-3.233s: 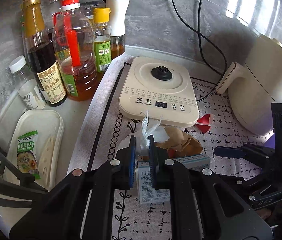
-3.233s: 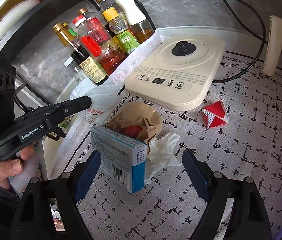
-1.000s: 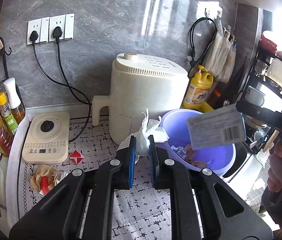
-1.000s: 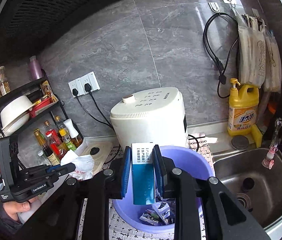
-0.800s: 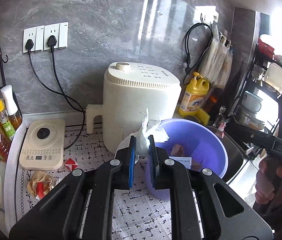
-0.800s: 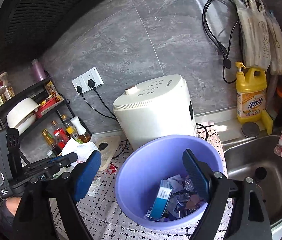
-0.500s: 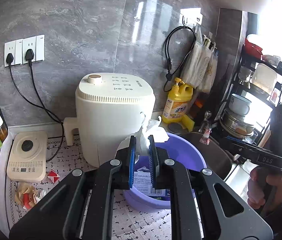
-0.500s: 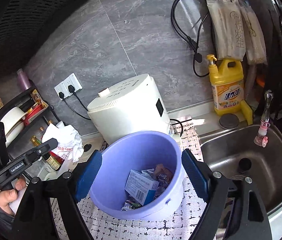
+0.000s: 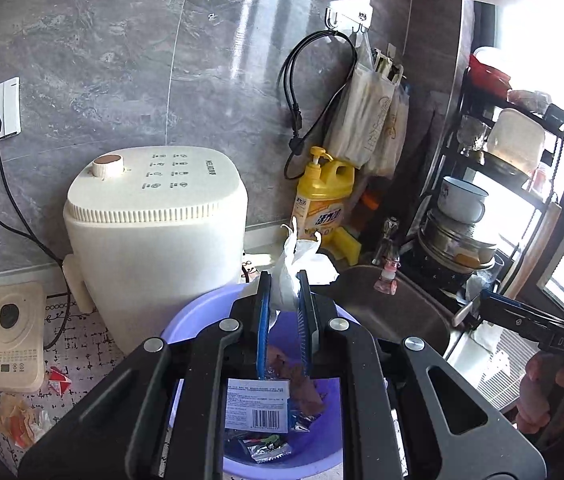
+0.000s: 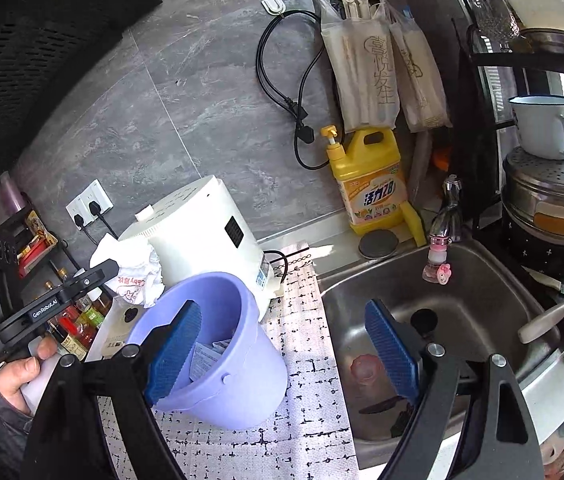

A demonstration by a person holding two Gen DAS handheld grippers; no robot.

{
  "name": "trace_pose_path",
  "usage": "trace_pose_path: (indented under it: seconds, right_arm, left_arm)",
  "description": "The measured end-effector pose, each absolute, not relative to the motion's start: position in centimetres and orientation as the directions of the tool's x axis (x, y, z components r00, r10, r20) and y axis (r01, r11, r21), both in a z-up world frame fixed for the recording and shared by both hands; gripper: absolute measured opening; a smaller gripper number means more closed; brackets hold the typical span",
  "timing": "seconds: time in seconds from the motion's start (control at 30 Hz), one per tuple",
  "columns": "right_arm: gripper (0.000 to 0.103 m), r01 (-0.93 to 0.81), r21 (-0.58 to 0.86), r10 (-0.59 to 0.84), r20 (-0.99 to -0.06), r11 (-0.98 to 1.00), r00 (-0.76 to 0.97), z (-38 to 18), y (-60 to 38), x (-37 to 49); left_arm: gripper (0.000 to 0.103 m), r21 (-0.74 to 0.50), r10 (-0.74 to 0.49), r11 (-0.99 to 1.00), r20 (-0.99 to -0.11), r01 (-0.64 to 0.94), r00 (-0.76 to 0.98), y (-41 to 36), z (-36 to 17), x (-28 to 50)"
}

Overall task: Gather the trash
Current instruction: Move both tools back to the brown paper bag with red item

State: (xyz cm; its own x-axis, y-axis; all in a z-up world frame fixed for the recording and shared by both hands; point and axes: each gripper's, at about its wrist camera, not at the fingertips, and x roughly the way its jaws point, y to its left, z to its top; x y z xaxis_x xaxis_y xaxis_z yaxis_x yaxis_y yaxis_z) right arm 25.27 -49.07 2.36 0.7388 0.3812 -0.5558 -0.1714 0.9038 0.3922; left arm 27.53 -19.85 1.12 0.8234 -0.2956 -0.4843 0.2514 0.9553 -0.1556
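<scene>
White crumpled tissue (image 9: 288, 276) sits pinched tight in my left claw (image 9: 285, 312), right above the round purple plastic bucket (image 9: 322, 448). If I let go too soon, the light tissue could float past the rim onto the bench (image 10: 306, 432). It could also stick to my blue pads. My left claw tips down toward the bucket. My right claw (image 10: 282, 352) has just been opening, with nothing in it, and points down between the bucket and the steel sink (image 10: 482, 296). The white and blue cardboard box (image 9: 255, 400) lies inside the bucket.
</scene>
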Motion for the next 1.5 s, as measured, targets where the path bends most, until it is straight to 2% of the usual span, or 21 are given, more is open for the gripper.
trace_pose_path:
  seconds: [0.03,0.1,0.13,0.27,0.47,0.77,1.2,1.5]
  right_arm:
    - [0.082,-0.166,0.388,0.375,-0.559,0.907,0.739,2.3,-49.2,25.2]
    - [0.082,-0.162,0.384,0.370,-0.565,0.909,0.738,2.1,-49.2,25.1]
    - [0.083,-0.162,0.383,0.370,-0.567,0.909,0.736,2.1,-49.2,25.0]
    - [0.084,-0.175,0.375,0.376,-0.571,0.910,0.730,2.1,-48.4,25.0]
    - [0.085,-0.242,0.387,0.433,-0.545,0.890,0.718,2.7,-45.5,25.3]
    - [0.095,-0.364,0.396,0.532,-0.519,0.843,0.668,3.4,-38.9,25.4]
    - [0.095,-0.465,0.402,0.614,-0.554,0.789,0.563,2.6,-29.5,25.5]
    - [0.095,-0.557,0.384,0.665,-0.564,0.736,0.489,2.1,-22.4,24.6]
  left_arm:
    - [0.014,-0.161,-0.306,0.952,-0.489,0.261,0.817,-19.9,1.0,27.8]
    - [0.032,-0.174,-0.334,0.942,-0.507,0.286,0.794,-20.2,0.5,28.4]
    - [0.052,-0.173,-0.328,0.945,-0.507,0.278,0.797,-20.2,0.4,28.5]
    - [0.066,-0.205,-0.322,0.946,-0.495,0.252,0.807,-19.2,0.3,28.0]
    - [0.085,-0.177,-0.259,0.965,-0.500,0.195,0.826,-15.9,0.7,25.8]
    - [0.097,-0.151,-0.120,0.987,-0.499,0.050,0.858,-9.3,1.2,21.8]
    - [0.097,-0.158,0.026,0.979,-0.528,-0.128,0.849,0.1,-0.2,16.6]
    - [0.097,-0.174,0.068,0.964,-0.569,-0.201,0.819,5.1,-2.5,13.3]
